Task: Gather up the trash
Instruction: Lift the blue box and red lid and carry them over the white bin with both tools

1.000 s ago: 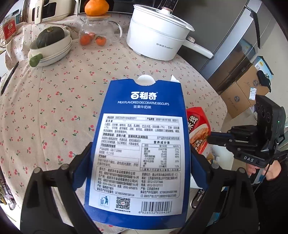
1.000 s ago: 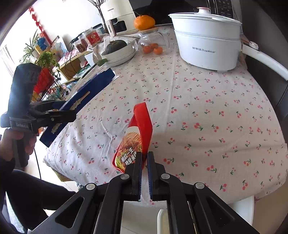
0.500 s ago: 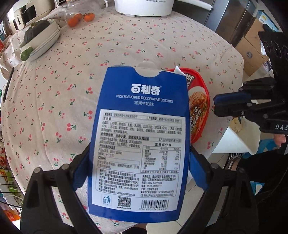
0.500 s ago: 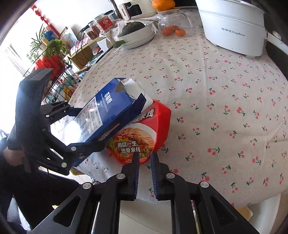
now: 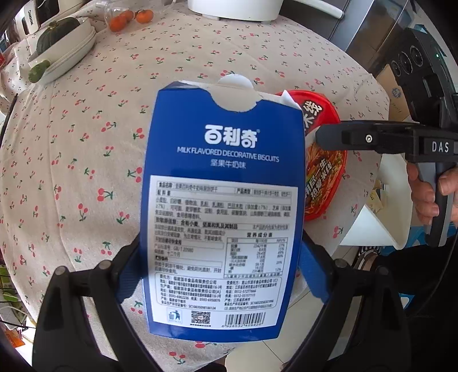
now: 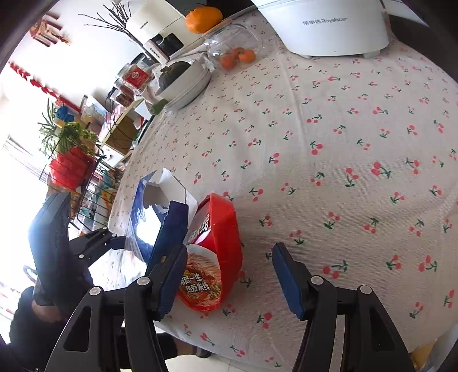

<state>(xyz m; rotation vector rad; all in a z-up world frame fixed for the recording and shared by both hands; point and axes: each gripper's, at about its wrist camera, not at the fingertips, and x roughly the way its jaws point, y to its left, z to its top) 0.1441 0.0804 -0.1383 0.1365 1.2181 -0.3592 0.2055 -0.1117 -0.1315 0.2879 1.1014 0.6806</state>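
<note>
My left gripper is shut on an empty blue biscuit box with a torn top and holds it above the front of the table. The box also shows in the right wrist view. A red noodle bowl lies on its side on the cloth just right of the box; it shows in the right wrist view too. My right gripper is open, its jaws wide apart, with the bowl between the fingers near the left one. It shows from the side in the left wrist view.
A round table with a cherry-print cloth carries a white electric pot, a glass jar of small oranges and stacked white bowls with a dark squash. A white bin stands below the table's edge at right.
My right gripper has opened; it was shut on the red bowl's rim before. The bowl now lies on the cloth. The blue box has come up beside the bowl.
</note>
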